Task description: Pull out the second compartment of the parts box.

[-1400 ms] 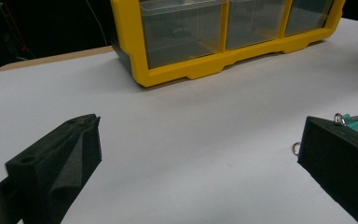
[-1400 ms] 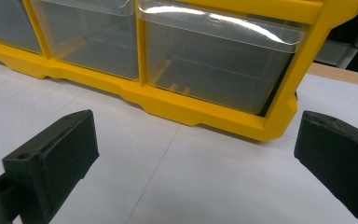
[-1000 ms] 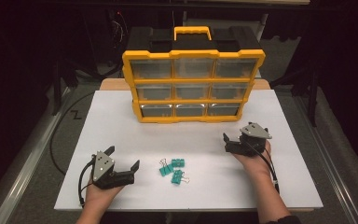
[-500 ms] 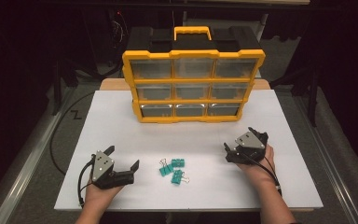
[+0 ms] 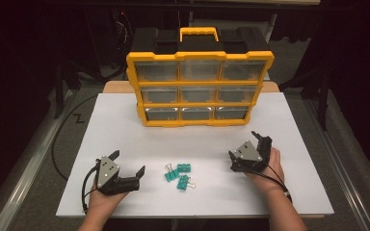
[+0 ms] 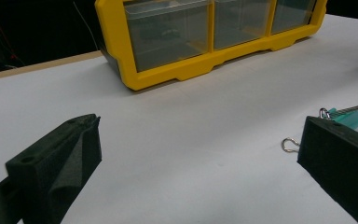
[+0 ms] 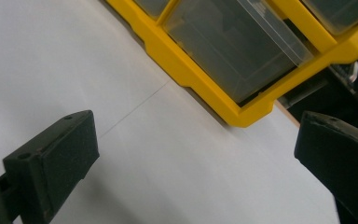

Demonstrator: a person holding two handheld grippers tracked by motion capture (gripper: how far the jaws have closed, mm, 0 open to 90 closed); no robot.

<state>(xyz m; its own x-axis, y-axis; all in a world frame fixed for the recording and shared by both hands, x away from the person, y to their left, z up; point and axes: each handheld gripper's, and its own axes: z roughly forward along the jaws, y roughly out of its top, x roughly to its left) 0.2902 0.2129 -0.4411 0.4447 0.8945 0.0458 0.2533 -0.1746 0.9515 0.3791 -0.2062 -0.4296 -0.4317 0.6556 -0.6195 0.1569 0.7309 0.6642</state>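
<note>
Left gripper (image 5: 129,164): jaws spread, empty, resting beside the clips.
Binder clips (image 5: 178,174): three teal ones, loose on the white tabletop (image 5: 125,130) between both grippers.
Right gripper (image 5: 249,150): jaws apart, empty.
Drawer organizer (image 5: 200,89): yellow, drawers closed.
Progress: nothing picked up yet; all clips remain.

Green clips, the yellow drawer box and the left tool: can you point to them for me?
green clips (image 5: 178,174): high view, on the middle clip's green body.
yellow drawer box (image 5: 200,104): high view, on its yellow front frame.
left tool (image 5: 127,165): high view, between its two open tips.

White table (image 5: 125,130) bears yellow drawer organizer (image 5: 200,89) and teal binder clips (image 5: 178,174).
</note>
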